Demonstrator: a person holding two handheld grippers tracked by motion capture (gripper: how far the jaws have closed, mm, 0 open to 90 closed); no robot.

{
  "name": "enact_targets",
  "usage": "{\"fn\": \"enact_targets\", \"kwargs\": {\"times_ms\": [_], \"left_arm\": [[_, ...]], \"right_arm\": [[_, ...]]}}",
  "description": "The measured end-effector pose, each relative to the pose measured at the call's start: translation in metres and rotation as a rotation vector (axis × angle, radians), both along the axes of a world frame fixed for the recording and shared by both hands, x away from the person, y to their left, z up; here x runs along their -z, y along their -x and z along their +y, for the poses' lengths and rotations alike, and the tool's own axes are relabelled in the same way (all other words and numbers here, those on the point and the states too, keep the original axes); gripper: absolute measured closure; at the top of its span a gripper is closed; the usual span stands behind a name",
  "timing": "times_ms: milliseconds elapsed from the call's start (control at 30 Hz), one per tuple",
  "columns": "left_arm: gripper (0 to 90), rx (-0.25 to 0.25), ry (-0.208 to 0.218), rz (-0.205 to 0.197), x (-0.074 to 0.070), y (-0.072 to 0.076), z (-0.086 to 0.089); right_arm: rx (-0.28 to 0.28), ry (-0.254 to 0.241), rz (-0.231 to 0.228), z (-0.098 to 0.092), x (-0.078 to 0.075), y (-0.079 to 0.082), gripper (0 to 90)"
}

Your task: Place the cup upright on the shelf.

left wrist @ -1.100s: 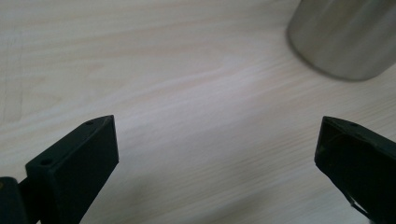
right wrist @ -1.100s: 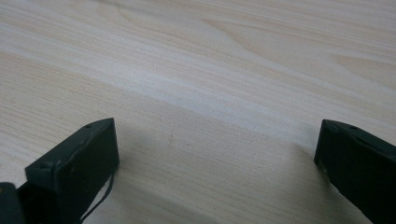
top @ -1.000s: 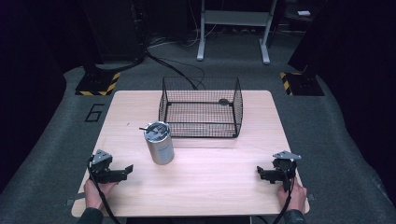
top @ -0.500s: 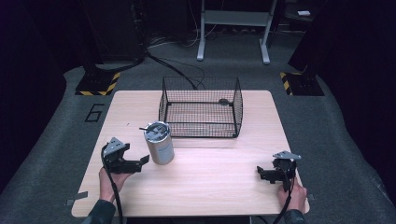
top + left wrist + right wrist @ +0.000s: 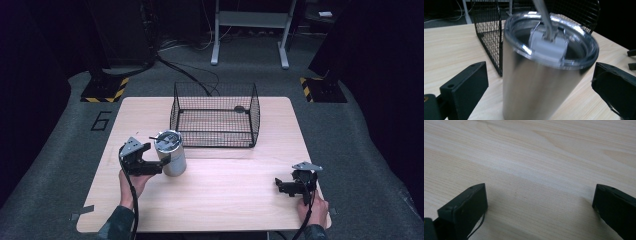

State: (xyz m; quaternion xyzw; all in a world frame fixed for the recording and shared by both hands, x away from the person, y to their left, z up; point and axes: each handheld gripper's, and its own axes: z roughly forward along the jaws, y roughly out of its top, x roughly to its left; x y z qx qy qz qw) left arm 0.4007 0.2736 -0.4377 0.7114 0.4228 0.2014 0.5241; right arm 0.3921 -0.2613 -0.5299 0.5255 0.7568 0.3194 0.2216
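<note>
A steel tumbler (image 5: 171, 152) with a clear lid and a straw stands upright on the wooden table (image 5: 225, 200), left of centre. My left gripper (image 5: 159, 164) is open with its jaws on either side of the tumbler (image 5: 541, 82), gaps showing on both sides. Just behind the tumbler stands a black wire basket (image 5: 215, 116) (image 5: 491, 32), open at the top. My right gripper (image 5: 278, 186) rests open near the table's front right, with bare wood (image 5: 536, 170) between its jaws.
Dark grey floor surrounds the table. A metal stand (image 5: 248, 30) and cables lie beyond the far edge. Yellow-black striped bases (image 5: 105, 90) sit at the back left and back right (image 5: 320, 90).
My left gripper has moved forward and right from the table's front left until its open jaws flank the tumbler. The right gripper has stayed still.
</note>
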Motion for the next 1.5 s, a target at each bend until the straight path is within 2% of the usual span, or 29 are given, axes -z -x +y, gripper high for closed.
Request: {"fn": "enact_targets", "kwargs": {"times_ms": [300, 367, 700, 867, 1033, 1133, 1267, 1500], "left_arm": [[3.0, 0.020, 0.021, -0.009, 0.001, -0.008, -0.012], [2.0, 0.019, -0.003, -0.013, 0.000, -0.010, -0.015], [0.0, -0.024, -0.018, -0.030, 0.004, -0.018, -0.027], [0.3, -0.037, -0.040, -0.040, 0.008, -0.020, -0.030], [1.6, -0.053, -0.053, -0.075, 0.009, -0.018, -0.033], [3.2, -0.066, -0.091, -0.095, 0.007, -0.015, -0.035], [3.5, -0.048, -0.097, -0.104, 0.007, -0.016, -0.034], [3.9, -0.025, -0.099, -0.099, 0.006, -0.015, -0.031]], "right_arm": [[0.002, -0.002, 0.000, 0.000, 0.000, 0.000, 0.0], [0.000, 0.000, 0.000, 0.000, 0.000, 0.000, 0.0], [0.000, 0.000, 0.000, 0.000, 0.000, 0.000, 0.0], [0.001, 0.001, 0.000, 0.000, 0.000, 0.000, 0.0], [0.000, 0.000, 0.000, 0.000, 0.000, 0.000, 0.0], [0.001, 0.000, 0.000, 0.000, 0.000, 0.000, 0.0], [0.000, 0.000, 0.000, 0.000, 0.000, 0.000, 0.0], [0.001, 0.000, 0.000, 0.000, 0.000, 0.000, 0.0]]}}
